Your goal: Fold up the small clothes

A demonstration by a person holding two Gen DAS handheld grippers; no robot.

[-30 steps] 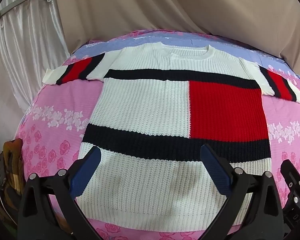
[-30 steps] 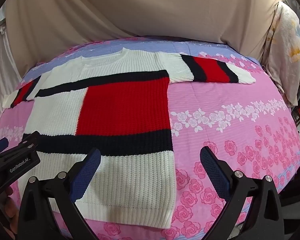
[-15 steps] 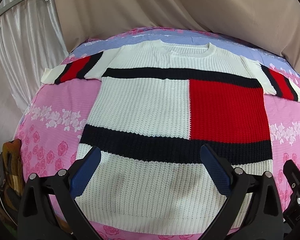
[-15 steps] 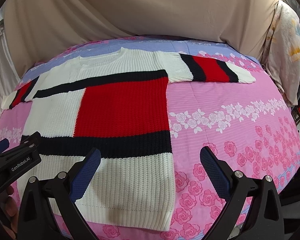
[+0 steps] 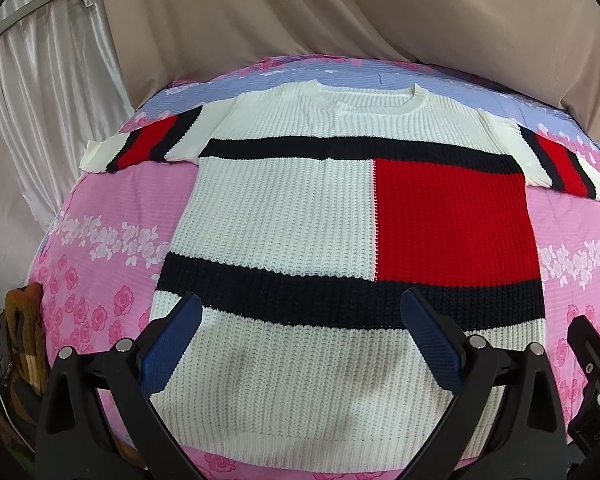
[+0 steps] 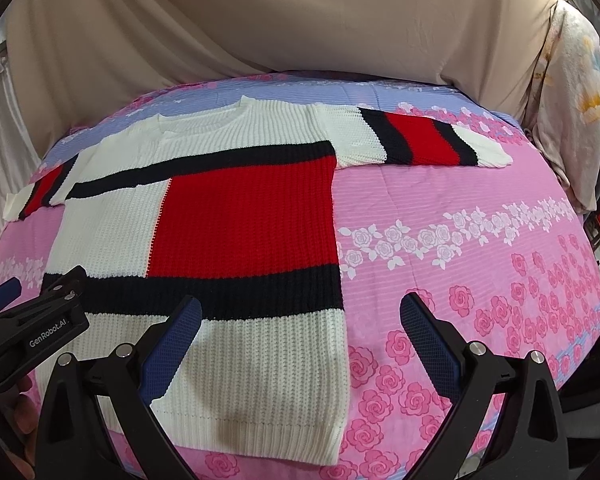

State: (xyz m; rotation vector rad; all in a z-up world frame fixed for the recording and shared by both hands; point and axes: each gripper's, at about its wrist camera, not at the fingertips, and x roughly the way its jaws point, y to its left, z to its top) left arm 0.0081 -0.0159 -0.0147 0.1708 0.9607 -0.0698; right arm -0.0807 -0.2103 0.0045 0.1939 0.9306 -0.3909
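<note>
A knitted short-sleeved sweater point(image 5: 284, 216), white with black bands and a red block, lies flat and spread out on the bed, collar at the far side, hem toward me. It also shows in the right wrist view point(image 6: 244, 208). My left gripper point(image 5: 300, 320) is open and empty, above the lower white part near the hem. My right gripper point(image 6: 300, 320) is open and empty, above the sweater's lower right corner. The left gripper's body shows in the right wrist view point(image 6: 32, 332) at the left edge.
The bed cover point(image 6: 480, 248) is pink with rose prints and a lilac strip at the far side. Beige drapes point(image 5: 380, 12) hang behind the bed. A floral cloth point(image 6: 572, 92) hangs at the right. A brown object point(image 5: 20, 336) and cables sit beside the bed's left edge.
Both grippers have drawn back and risen slightly, so more of the sweater's hem and collar shows. The sweater has not moved. Both stay open.
</note>
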